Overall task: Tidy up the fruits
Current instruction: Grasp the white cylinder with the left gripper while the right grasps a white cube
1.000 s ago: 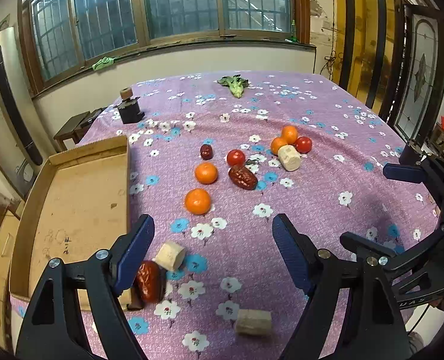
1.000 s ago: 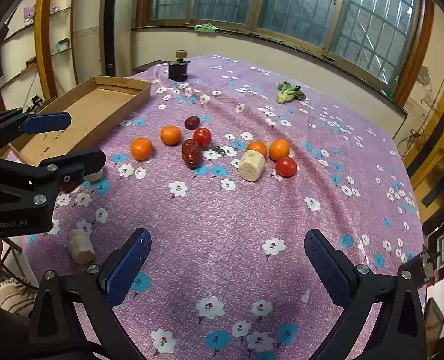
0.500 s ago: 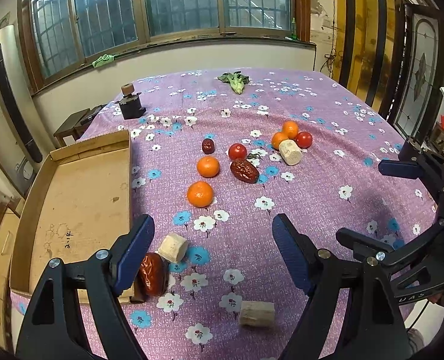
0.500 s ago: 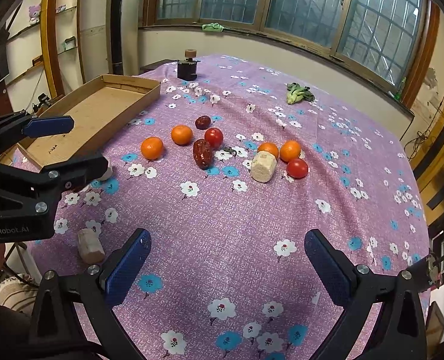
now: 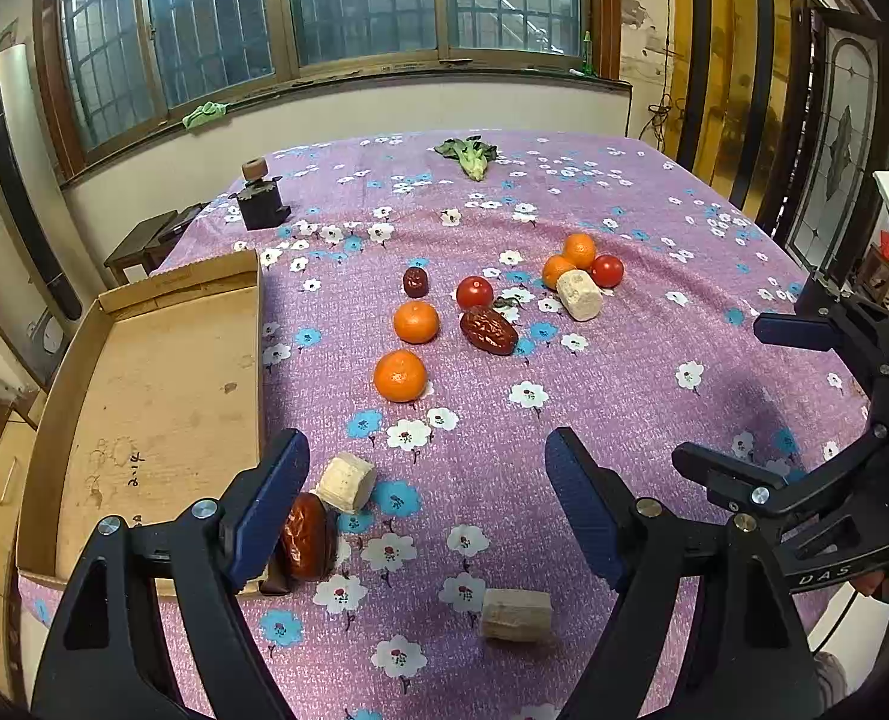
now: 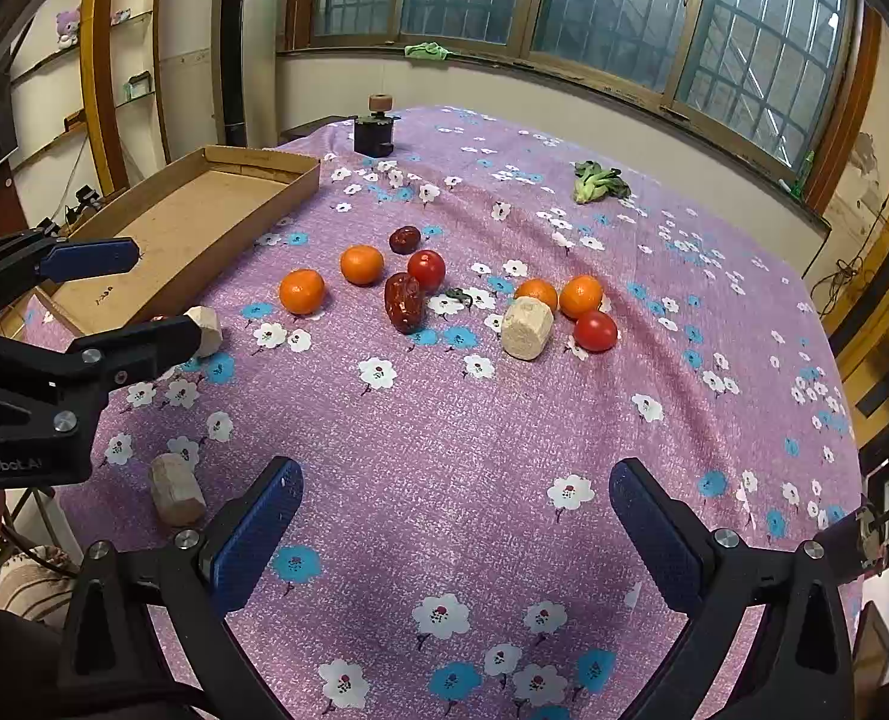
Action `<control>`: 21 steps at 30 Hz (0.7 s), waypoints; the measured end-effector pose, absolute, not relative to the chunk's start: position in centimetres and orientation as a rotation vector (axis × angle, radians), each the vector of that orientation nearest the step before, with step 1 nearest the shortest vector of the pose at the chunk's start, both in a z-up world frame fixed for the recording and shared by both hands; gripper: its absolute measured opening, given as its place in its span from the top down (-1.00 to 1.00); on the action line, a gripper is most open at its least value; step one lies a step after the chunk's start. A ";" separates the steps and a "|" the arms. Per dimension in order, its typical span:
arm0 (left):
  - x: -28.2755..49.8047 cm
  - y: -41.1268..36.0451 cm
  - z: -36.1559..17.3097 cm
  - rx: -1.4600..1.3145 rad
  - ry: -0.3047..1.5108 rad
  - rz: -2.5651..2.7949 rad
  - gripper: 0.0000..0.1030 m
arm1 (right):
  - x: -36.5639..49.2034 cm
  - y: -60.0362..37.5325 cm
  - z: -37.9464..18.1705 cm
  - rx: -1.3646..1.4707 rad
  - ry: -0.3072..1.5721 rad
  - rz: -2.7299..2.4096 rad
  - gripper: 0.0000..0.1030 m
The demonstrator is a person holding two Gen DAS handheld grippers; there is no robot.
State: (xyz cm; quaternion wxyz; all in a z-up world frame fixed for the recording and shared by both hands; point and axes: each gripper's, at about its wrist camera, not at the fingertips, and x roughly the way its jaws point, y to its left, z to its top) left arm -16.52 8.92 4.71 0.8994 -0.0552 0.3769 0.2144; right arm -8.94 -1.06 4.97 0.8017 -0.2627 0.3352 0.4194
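1. A purple flowered tablecloth [image 5: 624,360] covers the table below barred windows [image 5: 372,0]
2. The cardboard tray [image 5: 144,372] at the cloth's left edge holds nothing
3. Oranges [image 5: 400,375], tomatoes [image 5: 474,292] and dates [image 5: 488,330] lie right of the tray
4. Left gripper [image 5: 426,492] and right gripper [image 6: 453,519] gape wide, holding nothing

**Two wrist cameras over one table**

Each fisheye view looks forward and down from the near edge. The left camera sits beside the cardboard tray [image 5: 144,396]; the right sits further right. Both share the central fruit cluster [image 6: 420,282] and far window.
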 end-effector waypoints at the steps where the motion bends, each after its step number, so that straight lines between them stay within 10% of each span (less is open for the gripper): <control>1: -16.6 8.9 4.7 -0.114 0.780 0.443 -0.58 | -8.9 -1.1 5.0 -0.563 0.719 0.900 -1.00; 21: -19.6 7.4 1.3 -0.152 0.886 0.223 -0.58 | -8.0 -1.2 3.9 -0.495 0.777 0.951 -0.98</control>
